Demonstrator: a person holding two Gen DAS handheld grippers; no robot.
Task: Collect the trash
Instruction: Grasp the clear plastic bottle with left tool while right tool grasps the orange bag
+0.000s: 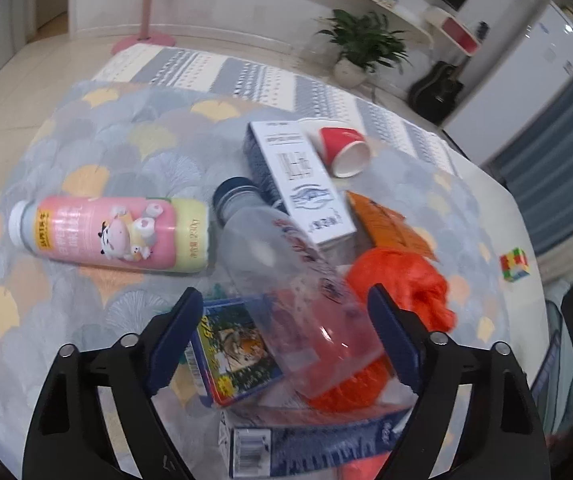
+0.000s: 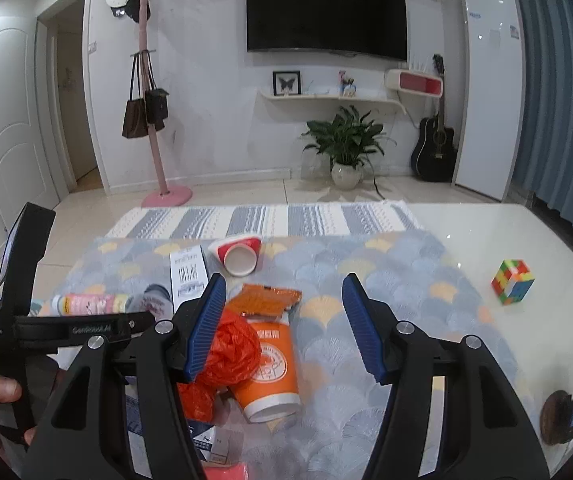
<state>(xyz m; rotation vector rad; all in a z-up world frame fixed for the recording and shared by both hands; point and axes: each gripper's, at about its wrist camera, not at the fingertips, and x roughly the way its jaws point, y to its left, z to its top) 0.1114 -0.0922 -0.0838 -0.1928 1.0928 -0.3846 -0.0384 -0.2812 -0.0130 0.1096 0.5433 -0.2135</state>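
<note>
On the table's patterned mat [image 1: 98, 136], the clear bottle [image 1: 286, 280] lay long-ways from eleven o'clock to five o'clock, its bottom end between the apart fingers of the left gripper [image 1: 286, 336], which was nearer than the empty, apart right gripper [image 2: 282, 328].

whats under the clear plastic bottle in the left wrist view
The clear plastic bottle lies over a blue printed box and the orange plastic bag, both visible through it. Whatever sits beneath those is covered.
</note>
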